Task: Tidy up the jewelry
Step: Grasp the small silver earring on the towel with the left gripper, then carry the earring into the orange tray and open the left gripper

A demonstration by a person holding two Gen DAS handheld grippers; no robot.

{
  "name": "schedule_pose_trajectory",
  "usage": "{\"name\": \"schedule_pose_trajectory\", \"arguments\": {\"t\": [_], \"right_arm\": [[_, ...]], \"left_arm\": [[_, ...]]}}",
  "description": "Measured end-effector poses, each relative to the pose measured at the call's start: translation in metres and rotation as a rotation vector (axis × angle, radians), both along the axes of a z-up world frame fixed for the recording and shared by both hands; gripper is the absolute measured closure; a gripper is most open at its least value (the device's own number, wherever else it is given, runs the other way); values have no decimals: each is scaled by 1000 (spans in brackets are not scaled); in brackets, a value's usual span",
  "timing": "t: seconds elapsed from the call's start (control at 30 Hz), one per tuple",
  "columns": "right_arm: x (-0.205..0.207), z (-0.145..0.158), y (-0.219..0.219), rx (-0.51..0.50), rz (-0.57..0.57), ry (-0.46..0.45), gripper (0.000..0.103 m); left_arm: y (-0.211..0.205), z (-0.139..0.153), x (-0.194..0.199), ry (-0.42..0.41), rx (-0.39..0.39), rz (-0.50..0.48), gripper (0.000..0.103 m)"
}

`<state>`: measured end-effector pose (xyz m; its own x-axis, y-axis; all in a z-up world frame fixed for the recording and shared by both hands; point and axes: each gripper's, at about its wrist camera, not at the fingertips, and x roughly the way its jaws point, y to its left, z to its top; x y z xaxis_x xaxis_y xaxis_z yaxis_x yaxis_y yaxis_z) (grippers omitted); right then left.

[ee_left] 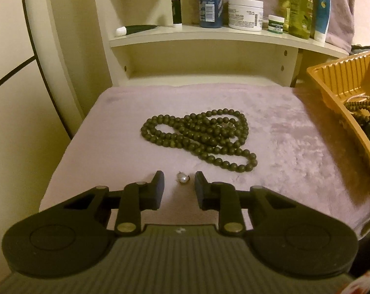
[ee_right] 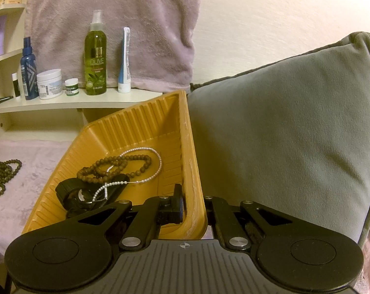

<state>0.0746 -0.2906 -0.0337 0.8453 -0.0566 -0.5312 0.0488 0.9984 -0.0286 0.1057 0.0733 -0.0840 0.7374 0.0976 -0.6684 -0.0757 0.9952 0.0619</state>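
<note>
A small pearl-like earring (ee_left: pixel 183 178) lies on the lilac cloth between the tips of my open left gripper (ee_left: pixel 179 182), which does not touch it. A long dark bead necklace (ee_left: pixel 199 137) is heaped on the cloth beyond it; it also shows in the right wrist view (ee_right: pixel 2 174). My right gripper (ee_right: pixel 193 203) is shut on the near rim of the yellow tray (ee_right: pixel 141 127), one finger inside, one outside. The tray holds a brown bead bracelet (ee_right: pixel 116 167), a white pearl necklace (ee_right: pixel 136 171) and a black item (ee_right: pixel 72 191).
A cream shelf (ee_left: pixel 209 36) behind the cloth carries bottles, jars and tubes. A grey cushion (ee_right: pixel 295 127) presses against the tray's right side. A lilac towel (ee_right: pixel 126 24) hangs behind the shelf. The tray edge (ee_left: pixel 331 93) sits right of the cloth.
</note>
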Motion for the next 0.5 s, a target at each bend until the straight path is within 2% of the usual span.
{"name": "schedule_pose_trajectory", "arguments": {"t": [0.3,0.5], "right_arm": [[0,0,0,0,0,0,98],[0,0,0,1,0,-1,98]], "left_arm": [[-2,0,4,8,-10,2,94],[-3,1,5,15,-14,14,95]]}}
